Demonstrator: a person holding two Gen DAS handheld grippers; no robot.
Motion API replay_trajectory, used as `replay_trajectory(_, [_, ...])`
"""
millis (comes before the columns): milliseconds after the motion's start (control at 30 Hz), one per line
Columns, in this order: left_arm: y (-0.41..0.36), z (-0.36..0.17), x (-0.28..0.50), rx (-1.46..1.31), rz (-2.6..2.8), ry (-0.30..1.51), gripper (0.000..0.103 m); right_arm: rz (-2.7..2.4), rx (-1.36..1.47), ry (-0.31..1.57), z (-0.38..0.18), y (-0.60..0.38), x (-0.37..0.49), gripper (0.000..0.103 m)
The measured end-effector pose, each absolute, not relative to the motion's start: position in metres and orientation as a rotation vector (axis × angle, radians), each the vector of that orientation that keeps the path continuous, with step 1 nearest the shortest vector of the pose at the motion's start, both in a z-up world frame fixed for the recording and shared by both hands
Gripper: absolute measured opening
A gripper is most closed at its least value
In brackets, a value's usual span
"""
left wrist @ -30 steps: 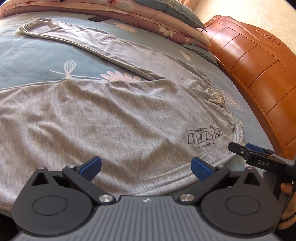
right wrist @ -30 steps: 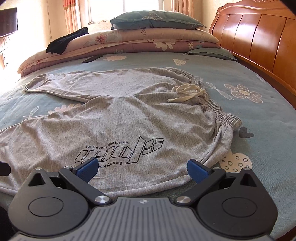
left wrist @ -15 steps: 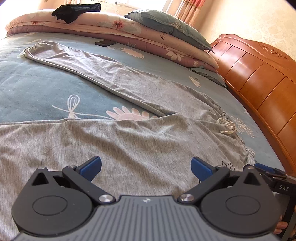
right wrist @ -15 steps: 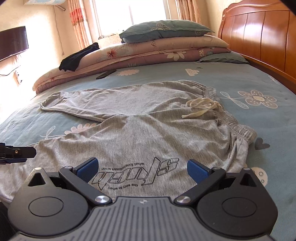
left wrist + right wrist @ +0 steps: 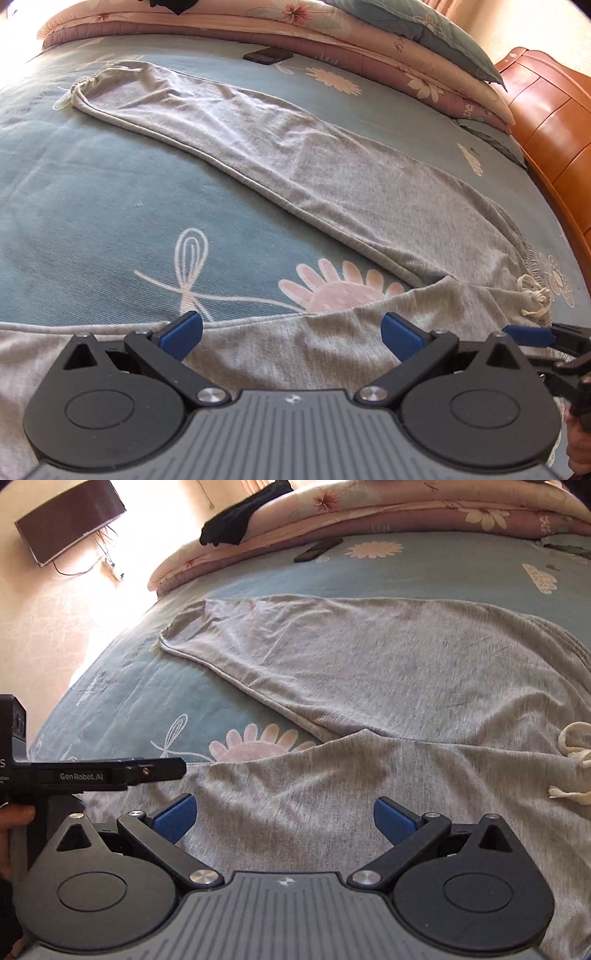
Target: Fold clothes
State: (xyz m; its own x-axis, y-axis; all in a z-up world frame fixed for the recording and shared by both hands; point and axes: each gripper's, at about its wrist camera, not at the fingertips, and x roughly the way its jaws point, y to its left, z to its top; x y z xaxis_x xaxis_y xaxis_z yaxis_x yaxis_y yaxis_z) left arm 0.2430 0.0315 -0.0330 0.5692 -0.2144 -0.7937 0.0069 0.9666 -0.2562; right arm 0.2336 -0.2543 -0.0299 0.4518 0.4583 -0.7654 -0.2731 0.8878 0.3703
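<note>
Grey sweatpants [image 5: 314, 166] [image 5: 388, 672] lie spread on a teal bedsheet [image 5: 92, 206], one leg stretching toward the far left, the other crossing under both grippers. Their white drawstring [image 5: 535, 301] [image 5: 572, 760] lies at the right. My left gripper [image 5: 291, 330] hovers open over the near leg's upper edge, nothing between its blue pads [image 5: 181, 330]. My right gripper [image 5: 282, 818] is open too, above the near leg close to the crotch. The other tool shows at the edge of each view: the right one [image 5: 546, 338], the left one [image 5: 110, 773].
Folded floral quilts [image 5: 332, 33] and a pillow [image 5: 424, 22] are stacked at the far side. A dark phone [image 5: 267, 55] [image 5: 317, 550] lies on the sheet before them. A wooden headboard [image 5: 554, 122] bounds the right side. A wall screen [image 5: 70, 518] hangs at the left.
Both grippers moved forward and left over the pants, past the printed logo toward the gap between the legs. Both stayed open.
</note>
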Motion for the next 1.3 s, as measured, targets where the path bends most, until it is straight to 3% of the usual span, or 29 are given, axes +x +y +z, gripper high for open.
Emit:
replay_trajectory(133, [0.069, 0.030, 0.248, -0.296, -0.110, 0.955, 0.102, 0.425, 0.205, 1.149, 0.016, -0.218, 0.240, 0.103])
replay_trajectory(267, [0.110, 0.085, 0.252, -0.330, -0.123, 0.846, 0.102, 0.420, 0.221, 1.084, 0.094, -0.179, 0.255, 0.103])
replay_trajectory(333, [0.131, 0.091, 0.267, -0.348, -0.134, 0.878, 0.102, 0.392, 0.218, 0.979, 0.122, -0.162, 0.257, 0.103])
replay_trajectory(433, [0.160, 0.086, 0.292, -0.351, -0.107, 1.027, 0.102, 0.303, 0.196, 1.089, 0.129, -0.136, 0.279, 0.103])
replay_trajectory(533, [0.188, 0.080, 0.302, -0.388, -0.079, 1.078, 0.102, 0.323, 0.238, 1.174, 0.118, -0.121, 0.297, 0.103])
replay_trajectory(800, [0.218, 0.076, 0.296, -0.429, 0.114, 1.054, 0.102, 0.526, 0.088, 1.038, 0.071, -0.061, 0.337, 0.103])
replay_trajectory(1100, [0.259, 0.002, 0.326, -0.548, 0.232, 1.075, 0.102, 0.511, -0.079, 0.879, -0.021, 0.013, 0.400, 0.103])
replay_trajectory(1300, [0.285, -0.013, 0.340, -0.541, 0.246, 1.101, 0.102, 0.485, -0.180, 0.825, -0.052, 0.060, 0.442, 0.103])
